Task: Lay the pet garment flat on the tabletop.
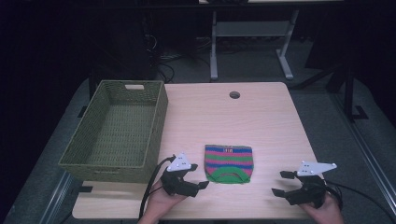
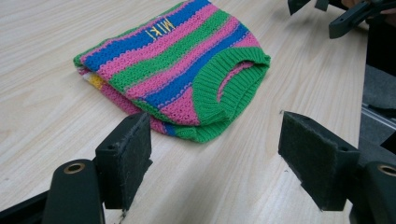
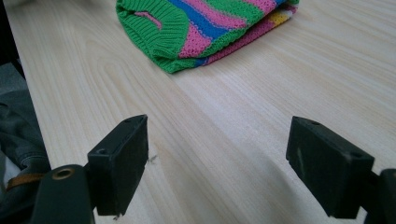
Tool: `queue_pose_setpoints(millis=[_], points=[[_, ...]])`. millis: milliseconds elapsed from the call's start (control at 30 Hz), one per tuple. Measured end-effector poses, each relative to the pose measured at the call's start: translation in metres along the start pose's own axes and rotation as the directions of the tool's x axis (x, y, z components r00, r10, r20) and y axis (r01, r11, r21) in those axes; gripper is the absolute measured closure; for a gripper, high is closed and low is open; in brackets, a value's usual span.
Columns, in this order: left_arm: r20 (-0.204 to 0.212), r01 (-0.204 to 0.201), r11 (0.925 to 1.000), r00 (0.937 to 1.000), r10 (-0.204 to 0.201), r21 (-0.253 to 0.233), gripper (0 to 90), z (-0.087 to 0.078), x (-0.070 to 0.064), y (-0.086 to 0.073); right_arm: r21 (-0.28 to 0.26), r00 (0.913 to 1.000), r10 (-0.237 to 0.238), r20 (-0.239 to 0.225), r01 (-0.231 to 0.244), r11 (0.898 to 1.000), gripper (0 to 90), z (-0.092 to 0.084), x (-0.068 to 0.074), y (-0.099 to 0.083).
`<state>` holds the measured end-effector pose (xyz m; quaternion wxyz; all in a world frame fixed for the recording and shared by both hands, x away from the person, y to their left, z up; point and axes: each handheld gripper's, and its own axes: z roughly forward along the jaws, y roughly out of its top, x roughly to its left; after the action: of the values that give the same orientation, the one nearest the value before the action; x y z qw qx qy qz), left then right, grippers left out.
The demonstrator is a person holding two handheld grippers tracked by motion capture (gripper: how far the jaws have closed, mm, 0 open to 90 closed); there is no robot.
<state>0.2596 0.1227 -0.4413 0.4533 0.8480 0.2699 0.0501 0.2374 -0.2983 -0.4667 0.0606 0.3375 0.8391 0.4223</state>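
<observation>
A folded knit garment (image 1: 229,163) with pink, green and blue stripes and a green ribbed hem lies flat on the wooden table (image 1: 261,121), near the front. Yellow lettering shows on its top (image 2: 177,70). My left gripper (image 1: 198,176) sits just left of it, open, jaws wide apart and pointing at its near left corner (image 2: 215,149), a little short of the cloth. My right gripper (image 1: 280,183) is open too, a short way off to the garment's right and low over bare wood (image 3: 217,158). The garment's hem end (image 3: 210,28) lies ahead of it.
A green woven basket (image 1: 116,130) with nothing in it stands on the table's left side, close behind my left gripper. A round cable hole (image 1: 234,94) is at the table's back. The other gripper (image 2: 322,11) shows beyond the garment. Another desk's legs (image 1: 214,46) stand behind.
</observation>
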Motion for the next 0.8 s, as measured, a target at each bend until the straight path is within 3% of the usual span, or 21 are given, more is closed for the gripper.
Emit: queue_pose_setpoints(millis=[700,800], points=[[-0.006,0.005,0.9999,1.0000,-0.005,-0.009,25.0,-0.004,0.003,0.002,-0.027,0.9995,-0.020,-0.023,0.019,0.999,20.1,0.004,-0.001,0.013],[0.018,0.020,0.9997,0.9996,-0.020,-0.015,25.0,-0.004,0.004,0.004,-0.017,0.9994,-0.022,-0.026,0.021,1.000,20.3,0.005,0.000,0.015]])
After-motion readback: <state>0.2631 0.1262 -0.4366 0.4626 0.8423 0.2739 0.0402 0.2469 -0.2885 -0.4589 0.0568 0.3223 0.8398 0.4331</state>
